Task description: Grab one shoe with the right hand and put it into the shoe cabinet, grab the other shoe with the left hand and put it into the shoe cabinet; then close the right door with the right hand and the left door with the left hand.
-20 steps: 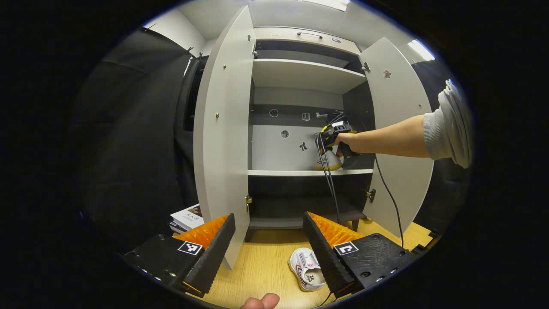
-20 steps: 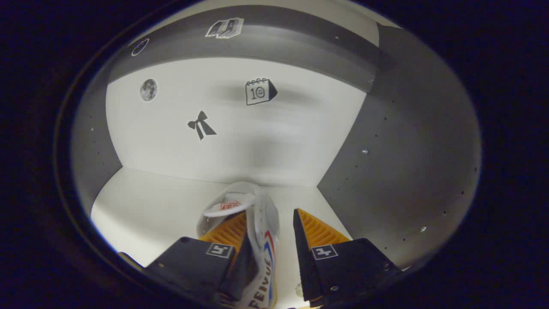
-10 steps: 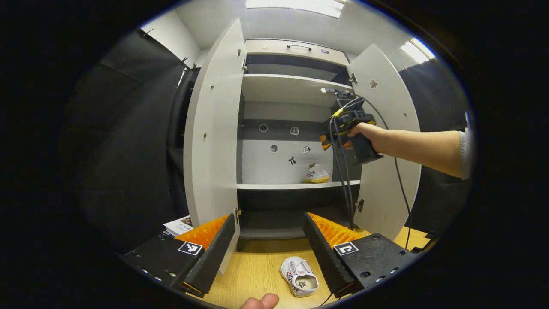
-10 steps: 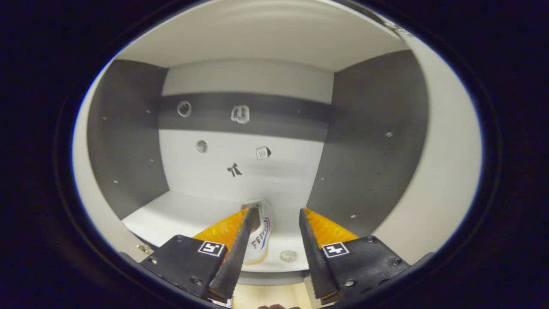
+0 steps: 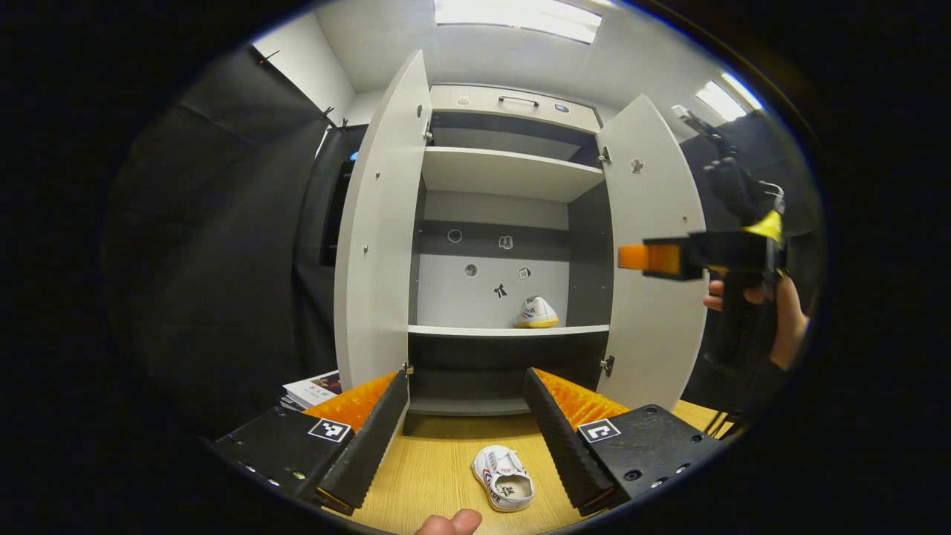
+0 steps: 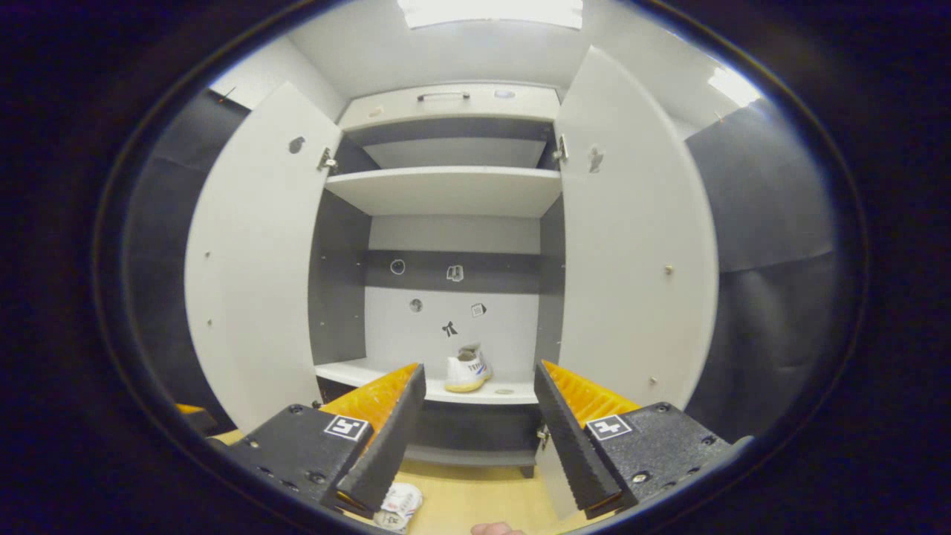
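Left gripper view: ribbed wedge-shaped jaws, woodgrain floor [image 5: 438, 475].

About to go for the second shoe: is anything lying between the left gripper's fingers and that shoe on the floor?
No. In the left gripper view, only bare wooden floor separates the open left gripper from the shoe.

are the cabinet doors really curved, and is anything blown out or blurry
Left gripper view: fisheye bends the left door into a bow; ceiling lights glare white; the shoe on the floor is sharp. Right gripper view: both doors bulge outward, the shelf interior is dim, no motion blur.
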`<state>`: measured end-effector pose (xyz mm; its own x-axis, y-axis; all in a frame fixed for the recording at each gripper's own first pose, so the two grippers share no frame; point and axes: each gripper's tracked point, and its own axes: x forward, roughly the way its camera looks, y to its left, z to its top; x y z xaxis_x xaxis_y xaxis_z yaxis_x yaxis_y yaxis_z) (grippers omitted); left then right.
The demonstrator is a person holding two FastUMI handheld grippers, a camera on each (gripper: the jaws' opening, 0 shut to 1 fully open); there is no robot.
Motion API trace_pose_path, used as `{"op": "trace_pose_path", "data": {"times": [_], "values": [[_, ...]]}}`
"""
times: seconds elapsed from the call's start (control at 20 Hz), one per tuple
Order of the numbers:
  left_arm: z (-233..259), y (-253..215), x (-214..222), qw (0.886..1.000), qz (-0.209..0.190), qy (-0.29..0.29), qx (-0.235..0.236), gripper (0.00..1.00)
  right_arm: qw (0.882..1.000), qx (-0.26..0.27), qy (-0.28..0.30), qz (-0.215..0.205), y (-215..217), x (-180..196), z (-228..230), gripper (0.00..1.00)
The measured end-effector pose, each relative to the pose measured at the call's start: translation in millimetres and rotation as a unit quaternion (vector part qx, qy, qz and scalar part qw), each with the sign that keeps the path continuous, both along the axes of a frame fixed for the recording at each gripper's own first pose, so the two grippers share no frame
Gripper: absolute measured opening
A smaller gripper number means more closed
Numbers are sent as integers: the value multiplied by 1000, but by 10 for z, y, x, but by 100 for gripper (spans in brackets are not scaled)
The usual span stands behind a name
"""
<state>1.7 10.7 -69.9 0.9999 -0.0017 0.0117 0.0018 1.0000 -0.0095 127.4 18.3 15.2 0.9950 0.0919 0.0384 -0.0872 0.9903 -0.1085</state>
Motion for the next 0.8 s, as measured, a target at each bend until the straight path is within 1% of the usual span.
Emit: {"op": "trace_pose_path", "data": {"times": [0.05, 0.1, 0.15, 0.2, 0.35, 0.4, 0.5, 0.6, 0.7, 0.8], "values": [[-7, -38, -20, 1000, -1, 0, 2, 95, 1000, -12, -7, 9, 12, -220, -84, 94], [-29, -87, -40, 1000, -4, 1, 1, 95, 999, -17, -13, 25, 72, -406, -151, 96], [-65, -145, -68, 1000, -7, 4, -1, 95, 999, -15, -17, 37, 106, -579, -203, 100], [-113, -203, -86, 1000, -10, 7, -5, 95, 999, -17, -22, 41, 89, -709, -243, 100], [-437, -399, -81, 999, -26, 40, -19, 95, 999, -14, -26, 31, -65, -987, -378, 100], [-596, -446, -60, 998, -30, 56, -17, 95, 999, -12, -17, 29, -112, -1055, -442, 100], [-976, -438, 18, 995, -22, 95, -1, 95, 999, -5, 3, 33, -199, -1146, -559, 100], [-1383, -415, 113, 990, -15, 138, 10, 95, 1000, -7, 7, 21, -350, -1166, -599, 100], [-1811, -393, 198, 981, -15, 191, 2, 95, 1000, -9, 7, 11, -451, -1188, -631, 100], [-2129, -303, 231, 971, -8, 238, -13, 96, 1000, -7, 12, 11, -496, -1189, -675, 100]]}}
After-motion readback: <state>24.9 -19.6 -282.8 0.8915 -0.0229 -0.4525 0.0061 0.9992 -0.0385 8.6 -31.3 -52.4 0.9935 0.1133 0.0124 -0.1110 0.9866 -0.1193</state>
